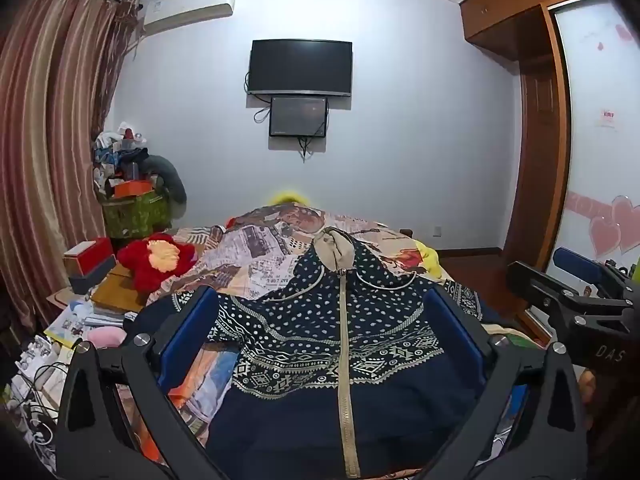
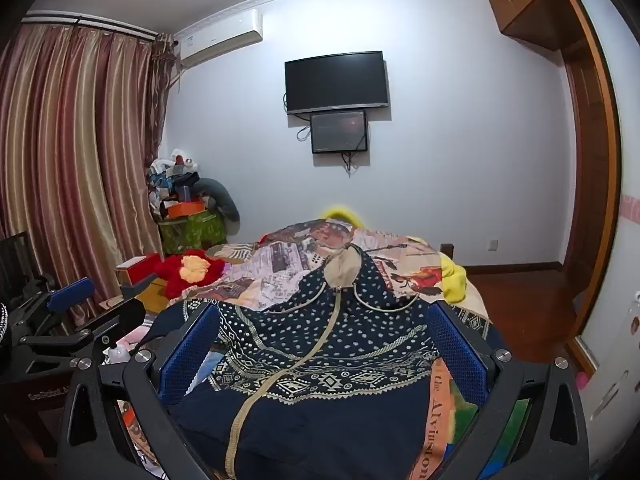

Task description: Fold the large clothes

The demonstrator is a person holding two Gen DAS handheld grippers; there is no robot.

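Observation:
A navy zip-up hooded jacket (image 1: 320, 344) with white dots, patterned bands and a beige zipper lies spread front-up on the bed, hood with beige lining at the far end. It also shows in the right wrist view (image 2: 320, 360). My left gripper (image 1: 320, 308) is open above the jacket's lower half, blue pads wide apart, holding nothing. My right gripper (image 2: 324, 320) is open too, above the same jacket and empty. The right gripper shows at the right edge of the left wrist view (image 1: 572, 292); the left gripper shows at the left edge of the right wrist view (image 2: 80, 300).
The bed has a patterned newspaper-print cover (image 1: 256, 256). A red plush toy (image 1: 156, 260), boxes and clutter (image 1: 80, 312) lie to the left. Curtains (image 1: 48, 140) hang at left, a TV (image 1: 300, 68) is on the far wall, a wooden wardrobe (image 1: 540, 140) stands at right.

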